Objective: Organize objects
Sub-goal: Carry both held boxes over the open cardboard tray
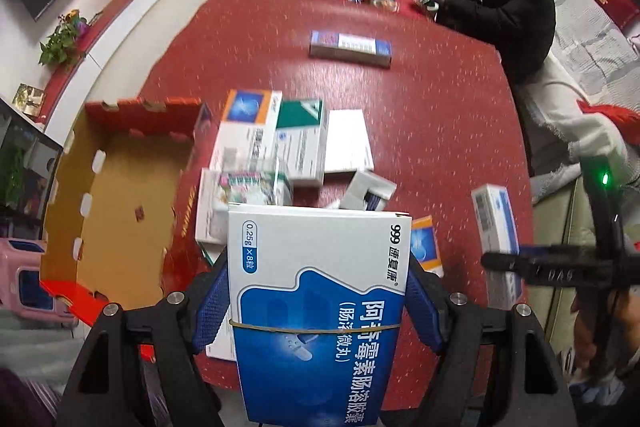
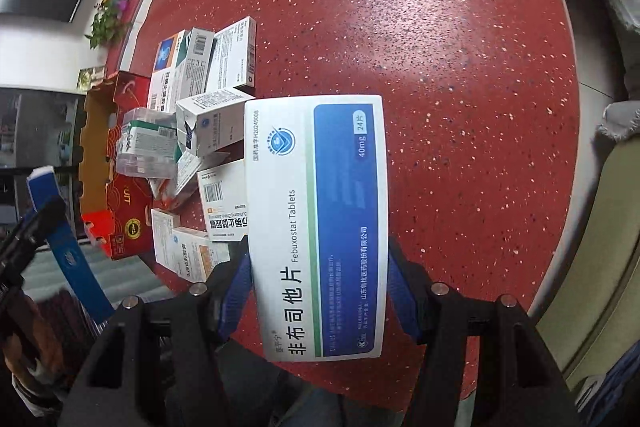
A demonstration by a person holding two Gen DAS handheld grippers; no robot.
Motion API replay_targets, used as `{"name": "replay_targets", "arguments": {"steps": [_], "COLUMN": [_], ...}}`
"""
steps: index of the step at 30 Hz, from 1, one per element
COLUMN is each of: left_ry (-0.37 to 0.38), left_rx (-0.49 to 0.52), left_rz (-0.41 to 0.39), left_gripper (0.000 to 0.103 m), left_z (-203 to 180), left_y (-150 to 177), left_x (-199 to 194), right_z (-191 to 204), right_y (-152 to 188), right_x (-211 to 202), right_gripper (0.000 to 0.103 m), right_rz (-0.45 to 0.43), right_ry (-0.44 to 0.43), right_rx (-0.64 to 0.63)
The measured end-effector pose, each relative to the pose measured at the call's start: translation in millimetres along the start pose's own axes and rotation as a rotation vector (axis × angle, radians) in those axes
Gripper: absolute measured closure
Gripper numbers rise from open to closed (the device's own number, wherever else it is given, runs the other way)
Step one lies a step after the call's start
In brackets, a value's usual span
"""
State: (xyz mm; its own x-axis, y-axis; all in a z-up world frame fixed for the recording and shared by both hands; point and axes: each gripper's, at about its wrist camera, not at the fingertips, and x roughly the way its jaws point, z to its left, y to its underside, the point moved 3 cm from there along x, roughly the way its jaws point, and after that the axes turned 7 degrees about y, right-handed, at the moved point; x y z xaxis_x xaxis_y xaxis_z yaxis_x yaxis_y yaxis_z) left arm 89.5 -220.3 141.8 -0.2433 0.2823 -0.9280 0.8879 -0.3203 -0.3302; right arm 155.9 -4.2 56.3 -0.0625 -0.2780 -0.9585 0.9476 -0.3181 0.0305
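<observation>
Boxed tablets point(image 2: 320, 227) hang over speckled red table point(image 2: 460, 67), living room beyond.

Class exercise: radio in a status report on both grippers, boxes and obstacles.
Left gripper shut on 999 box. Right gripper shut on Febuxostat box. Cardboard tray empty. Loose boxes beside it.

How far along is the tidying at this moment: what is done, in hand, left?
Done: nothing visible; the cardboard tray looks empty. In hand: the left gripper clamps a rubber-banded 999 capsule box, the right gripper a Febuxostat Tablets box. Left: the medicine box pile beside the tray and a lone long box across the red table.
</observation>
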Motion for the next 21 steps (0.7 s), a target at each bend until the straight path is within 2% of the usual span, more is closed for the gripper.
{"name": "replay_targets", "arguments": {"steps": [6, 12, 17, 21], "left_ry": [0.015, 0.04, 0.052, 0.048], "left_rx": [0.026, 0.041, 0.039, 0.021], "left_rz": [-0.033, -0.044, -0.046, -0.057], "left_gripper": [0.023, 0.023, 0.023, 0.023], "left_z": [5, 27, 55, 76], "left_y": [-17, -28, -31, -29], "left_x": [-6, -9, -16, -24], "right_z": [3, 22, 49, 75], "right_y": [3, 5, 7, 1], "right_x": [-4, -11, -14, -18], "right_gripper": [0.042, 0.042, 0.042, 0.042], "right_rz": [-0.037, -0.084, -0.105, -0.123], "right_ry": [0.006, 0.013, 0.016, 0.037], "right_rx": [0.059, 0.129, 0.142, 0.092]}}
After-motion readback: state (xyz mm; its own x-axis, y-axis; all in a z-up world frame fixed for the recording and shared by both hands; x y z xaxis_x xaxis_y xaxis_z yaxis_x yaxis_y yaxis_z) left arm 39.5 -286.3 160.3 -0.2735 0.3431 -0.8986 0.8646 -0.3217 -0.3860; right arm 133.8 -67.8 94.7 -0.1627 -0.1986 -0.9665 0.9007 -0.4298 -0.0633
